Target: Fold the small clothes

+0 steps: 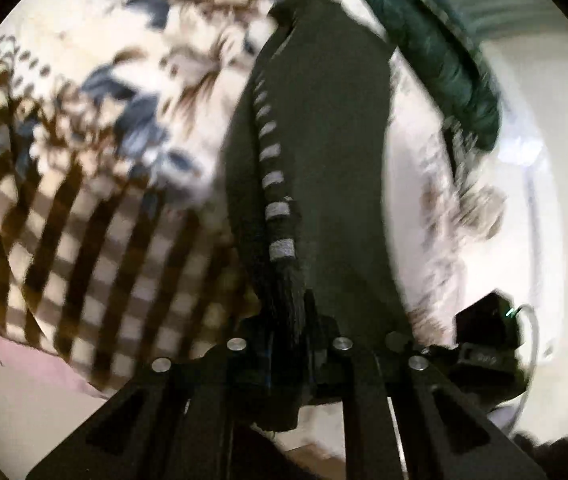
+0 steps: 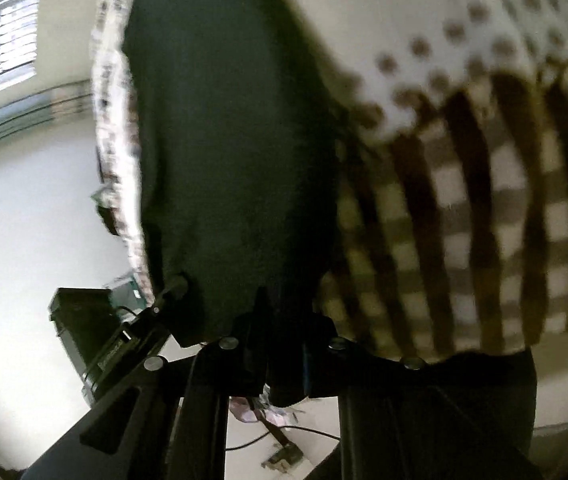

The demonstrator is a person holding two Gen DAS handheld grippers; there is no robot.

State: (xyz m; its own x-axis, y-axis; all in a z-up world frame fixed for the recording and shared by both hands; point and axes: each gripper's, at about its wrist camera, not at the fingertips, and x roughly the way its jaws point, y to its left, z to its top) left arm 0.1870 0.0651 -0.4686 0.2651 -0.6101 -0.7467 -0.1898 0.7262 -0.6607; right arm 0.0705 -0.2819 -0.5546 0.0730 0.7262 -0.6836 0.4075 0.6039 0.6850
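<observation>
Left wrist view: the left gripper (image 1: 284,344) pinches a dark garment (image 1: 323,140) running lengthwise away over the patterned bedspread (image 1: 84,220); the right gripper (image 2: 280,352) likewise clamps it.

dark garment fills the middle of both views, little free room ahead

left view: dark garment (image 1: 323,152) straight ahead, patterned bedspread (image 1: 96,184) close on the left, teal cloth (image 1: 435,48) upper right, bare pale gap far right. right view: garment (image 2: 228,152) central, checked spread (image 2: 463,220) right, open floor (image 2: 24,240) left.
</observation>
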